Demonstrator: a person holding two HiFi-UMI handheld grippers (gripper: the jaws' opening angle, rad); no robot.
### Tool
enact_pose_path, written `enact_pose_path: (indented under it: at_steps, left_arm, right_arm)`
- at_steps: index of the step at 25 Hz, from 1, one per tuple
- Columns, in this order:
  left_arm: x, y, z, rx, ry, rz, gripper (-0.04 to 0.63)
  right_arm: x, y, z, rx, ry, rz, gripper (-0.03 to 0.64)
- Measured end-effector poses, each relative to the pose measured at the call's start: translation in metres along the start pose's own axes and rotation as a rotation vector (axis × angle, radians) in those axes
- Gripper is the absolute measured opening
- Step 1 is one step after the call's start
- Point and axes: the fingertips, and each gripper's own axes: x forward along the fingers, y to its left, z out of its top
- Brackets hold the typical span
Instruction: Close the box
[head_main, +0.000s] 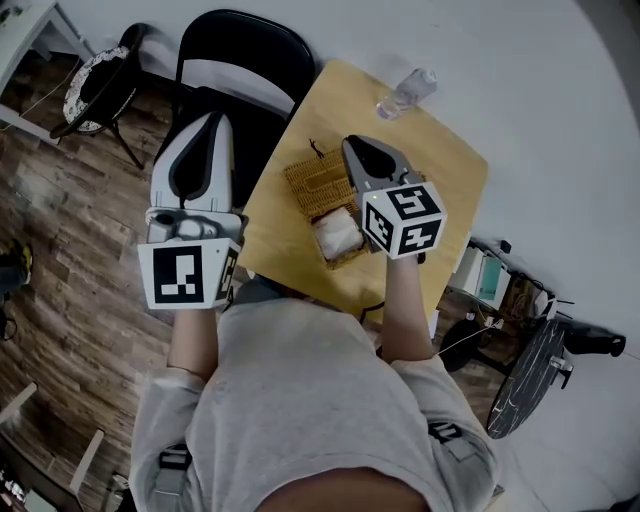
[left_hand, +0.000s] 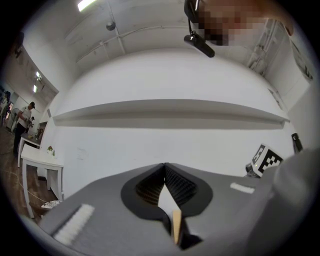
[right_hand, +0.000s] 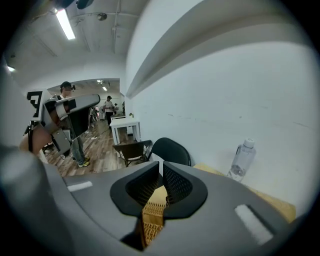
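A woven wicker box (head_main: 345, 255) stands open in the middle of a small wooden table (head_main: 450, 170), something white (head_main: 337, 235) inside it. Its lid (head_main: 315, 182) lies folded back on the far side. My right gripper (head_main: 352, 144) hangs shut and empty just above the box's right side, beside the lid. In the right gripper view the wicker (right_hand: 152, 216) shows below the closed jaws of the right gripper (right_hand: 161, 163). My left gripper (head_main: 214, 120) is shut and empty, left of the table over a chair. In the left gripper view the left gripper (left_hand: 164, 165) faces a white wall.
A clear plastic bottle (head_main: 407, 92) stands at the table's far edge, also in the right gripper view as the bottle (right_hand: 241, 160). A black chair (head_main: 240, 60) sits left of the table. A white wall is close behind. Fans and cables lie on the floor at right.
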Motion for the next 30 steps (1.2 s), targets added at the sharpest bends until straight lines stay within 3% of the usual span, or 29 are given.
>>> enact_pose_path:
  at_steps: [6,14,30]
  left_arm:
    - [0.004,0.013,-0.015,-0.020,0.025,0.002,0.058]
    - [0.006,0.031,-0.030,-0.039,0.051,0.009,0.058]
    - [0.013,0.058,-0.059,-0.065,0.106,0.020,0.058]
  right_arm:
    - [0.029,-0.007,-0.028,0.035,0.132,0.010,0.014]
    - [0.066,-0.004,-0.054,0.043,0.275,0.054,0.077]
    - [0.120,-0.005,-0.115,-0.039,0.552,0.079,0.132]
